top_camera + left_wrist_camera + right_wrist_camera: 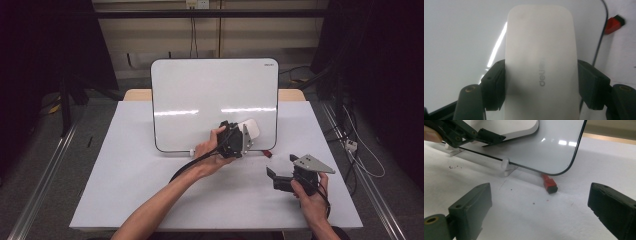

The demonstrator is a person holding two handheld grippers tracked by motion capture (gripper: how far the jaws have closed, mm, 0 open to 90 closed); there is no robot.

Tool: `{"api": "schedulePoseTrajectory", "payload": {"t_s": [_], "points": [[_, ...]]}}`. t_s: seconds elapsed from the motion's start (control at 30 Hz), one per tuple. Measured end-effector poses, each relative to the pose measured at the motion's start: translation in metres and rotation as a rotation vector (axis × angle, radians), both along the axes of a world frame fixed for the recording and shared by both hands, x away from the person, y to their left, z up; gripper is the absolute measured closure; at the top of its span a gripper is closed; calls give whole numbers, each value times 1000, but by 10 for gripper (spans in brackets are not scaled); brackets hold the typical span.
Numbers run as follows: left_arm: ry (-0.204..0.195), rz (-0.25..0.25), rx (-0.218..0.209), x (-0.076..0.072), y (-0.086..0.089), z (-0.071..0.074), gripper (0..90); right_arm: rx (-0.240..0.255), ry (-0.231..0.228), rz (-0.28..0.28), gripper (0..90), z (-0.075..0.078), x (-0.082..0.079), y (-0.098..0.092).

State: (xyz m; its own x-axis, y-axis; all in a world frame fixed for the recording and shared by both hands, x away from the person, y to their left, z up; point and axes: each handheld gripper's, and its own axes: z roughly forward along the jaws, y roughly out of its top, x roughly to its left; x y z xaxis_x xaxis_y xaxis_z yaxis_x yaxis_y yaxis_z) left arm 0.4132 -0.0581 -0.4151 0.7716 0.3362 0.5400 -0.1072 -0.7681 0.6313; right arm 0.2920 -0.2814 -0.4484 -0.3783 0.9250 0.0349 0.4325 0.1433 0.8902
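While we keep the right gripper low over the near right part of the white counter, its fingers stand wide apart with nothing between them. Looking along them in the right gripper view, we see bare counter sheet with a few small specks, then a red marker cap with a black end lying just under the rounded lower corner of the whiteboard.

Farther in, our left gripper is raised in front of the lower right part of the whiteboard. Its fingers are clamped on a white eraser, one pad on each long side. In the left gripper view the eraser stands out past the pads, and grey lettering runs along its face. In the high view the eraser shows as a pale rounded block lying over the board's face near its right edge; whether it presses on the surface we cannot tell. The gripper's black cable trails back over the counter toward our forearm.

The whiteboard stands upright on small white feet toward the back of the counter, its face clean and glossy with streaks of reflected light. Behind it we see a pale wall and dark hanging cables.
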Motion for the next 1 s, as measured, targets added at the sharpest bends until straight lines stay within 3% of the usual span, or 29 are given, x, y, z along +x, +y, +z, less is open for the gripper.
{"api": "schedulePoseTrajectory", "payload": {"t_s": [0.1,0.27,0.33,0.57,1.0], "points": [[11,-11,-13,-1,7,1,312,-6,1,-3,54,-1,0,0],[26,-32,-93,-10,11,17,312,-5,4,-7,56,-1,1,0],[38,-14,-101,-12,13,20,312,-1,2,-1,55,0,0,0],[103,48,-190,-11,35,20,311,4,-5,-2,54,1,-1,-1],[128,170,-306,-6,80,36,311,3,-2,-3,54,0,0,0]]}}
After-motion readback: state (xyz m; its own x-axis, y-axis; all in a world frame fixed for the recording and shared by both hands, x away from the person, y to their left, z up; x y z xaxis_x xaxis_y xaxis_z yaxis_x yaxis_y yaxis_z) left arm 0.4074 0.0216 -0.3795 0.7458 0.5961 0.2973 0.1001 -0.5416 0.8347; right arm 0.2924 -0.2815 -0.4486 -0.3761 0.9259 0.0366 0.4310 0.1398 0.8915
